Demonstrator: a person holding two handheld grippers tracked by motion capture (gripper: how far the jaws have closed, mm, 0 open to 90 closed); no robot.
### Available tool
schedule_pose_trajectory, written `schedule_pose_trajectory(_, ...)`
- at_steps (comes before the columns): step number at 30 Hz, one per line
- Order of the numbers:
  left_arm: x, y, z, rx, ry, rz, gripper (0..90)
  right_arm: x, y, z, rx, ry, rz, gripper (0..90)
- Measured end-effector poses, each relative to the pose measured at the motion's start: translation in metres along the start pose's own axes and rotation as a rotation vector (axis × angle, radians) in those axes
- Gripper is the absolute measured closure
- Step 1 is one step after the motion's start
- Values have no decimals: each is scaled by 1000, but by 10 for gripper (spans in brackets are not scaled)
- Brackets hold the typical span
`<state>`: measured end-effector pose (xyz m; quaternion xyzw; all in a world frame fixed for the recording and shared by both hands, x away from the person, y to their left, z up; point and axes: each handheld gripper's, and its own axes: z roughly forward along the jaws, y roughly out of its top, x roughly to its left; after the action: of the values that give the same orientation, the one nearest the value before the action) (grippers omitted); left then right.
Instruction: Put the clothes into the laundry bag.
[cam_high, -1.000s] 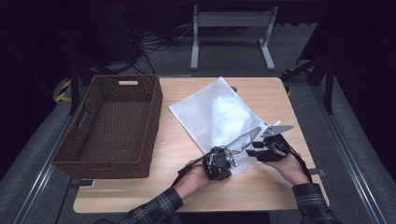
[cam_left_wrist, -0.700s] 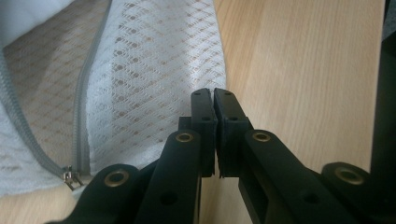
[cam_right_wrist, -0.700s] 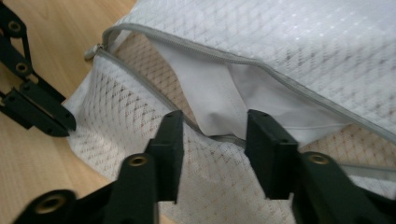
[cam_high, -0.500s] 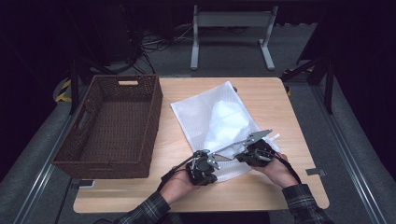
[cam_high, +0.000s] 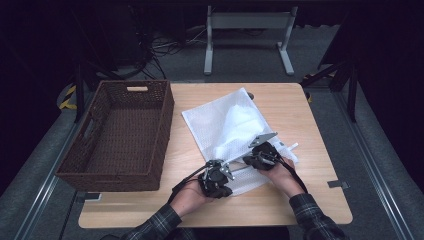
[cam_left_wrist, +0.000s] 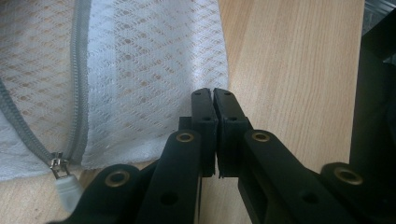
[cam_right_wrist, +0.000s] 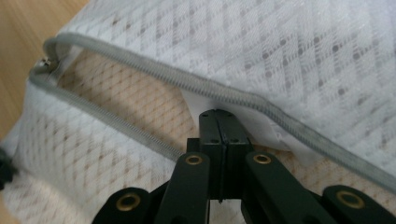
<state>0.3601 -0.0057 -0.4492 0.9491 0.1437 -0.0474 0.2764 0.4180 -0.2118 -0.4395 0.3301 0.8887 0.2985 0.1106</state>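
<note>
Since the earlier frame both hands have slid toward 9 o'clock. The left gripper (cam_high: 216, 176) pinches the mesh bag's (cam_high: 235, 127) near edge at 6 o'clock. The right gripper (cam_high: 261, 154), jaws clamped, holds fabric beside the open zipper (cam_right_wrist: 224, 91).

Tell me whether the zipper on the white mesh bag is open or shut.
Open, at least in part. In the right gripper view the two grey rows of the zipper spread apart on the mesh bag, with a gap between them.
</note>
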Motion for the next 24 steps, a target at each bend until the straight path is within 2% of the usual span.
schedule_pose_trajectory(4, 0, 0, 0, -1, -1, 3, 884, -7, 8, 5, -19, -37, 30, 900)
schedule_pose_trajectory(9, -1, 0, 0, -1, 2, 4, 885, -15, 18, 8, -48, -57, 65, 900)
schedule_pose_trajectory(15, -1, 0, 0, -1, 3, 5, 884, -21, 20, 10, -65, -73, 75, 900)
schedule_pose_trajectory(18, -1, 0, 0, 0, 3, 7, 883, -18, 17, 3, -60, -62, 64, 900)
schedule_pose_trajectory(21, -1, 1, 0, 5, 14, 7, 883, -14, 7, -10, -37, -40, 40, 898)
schedule_pose_trajectory(24, -2, 1, -1, 16, 24, 9, 881, -13, -2, -24, -40, -26, 28, 885)
